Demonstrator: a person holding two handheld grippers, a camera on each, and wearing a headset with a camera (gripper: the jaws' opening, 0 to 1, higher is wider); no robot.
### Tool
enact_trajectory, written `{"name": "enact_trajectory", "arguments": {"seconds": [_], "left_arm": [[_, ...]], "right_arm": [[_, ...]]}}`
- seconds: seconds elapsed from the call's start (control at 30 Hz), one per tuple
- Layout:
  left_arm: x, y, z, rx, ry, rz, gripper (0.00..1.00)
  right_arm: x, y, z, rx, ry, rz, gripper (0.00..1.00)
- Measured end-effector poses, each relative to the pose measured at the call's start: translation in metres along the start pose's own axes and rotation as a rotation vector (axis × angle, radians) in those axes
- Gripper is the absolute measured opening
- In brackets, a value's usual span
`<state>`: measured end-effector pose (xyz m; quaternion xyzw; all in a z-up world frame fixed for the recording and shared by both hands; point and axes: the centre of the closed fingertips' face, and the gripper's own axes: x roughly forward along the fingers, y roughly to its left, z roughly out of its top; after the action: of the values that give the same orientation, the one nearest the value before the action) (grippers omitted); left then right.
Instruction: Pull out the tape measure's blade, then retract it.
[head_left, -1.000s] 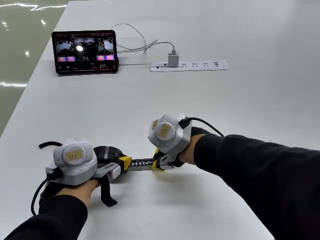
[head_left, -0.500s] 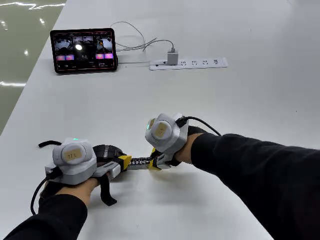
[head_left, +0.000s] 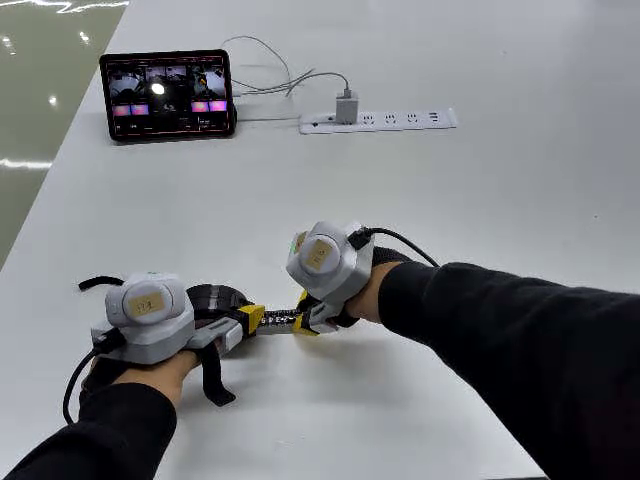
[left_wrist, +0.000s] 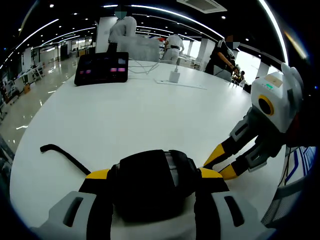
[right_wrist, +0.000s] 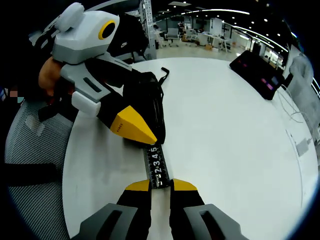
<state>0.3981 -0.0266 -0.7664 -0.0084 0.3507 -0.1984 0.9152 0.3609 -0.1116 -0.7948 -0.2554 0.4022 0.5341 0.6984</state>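
The left gripper (left_wrist: 155, 174) is clamping the black tape measure (left_wrist: 150, 192), which is lying near the front edge of the table (head_left: 450, 200), toward its left corner. The right gripper (right_wrist: 160, 186) is pinching the end of the blade (right_wrist: 157, 162), a short length showing between the two grippers.
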Motion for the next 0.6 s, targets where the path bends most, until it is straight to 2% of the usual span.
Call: {"name": "enact_trajectory", "arguments": {"seconds": [0.3,0.6], "left_arm": [[-0.0001,0.0000,-0.0001,-0.002,-0.002,-0.001,0.61],[-0.0001,0.0000,0.0002,-0.004,-0.001,-0.001,0.61]], "right_arm": [[0.0018,-0.0001,0.0037,0.010,-0.003,0.002,0.09],[0.0032,-0.0008,0.0069,-0.010,-0.006,0.009,0.09]]}}
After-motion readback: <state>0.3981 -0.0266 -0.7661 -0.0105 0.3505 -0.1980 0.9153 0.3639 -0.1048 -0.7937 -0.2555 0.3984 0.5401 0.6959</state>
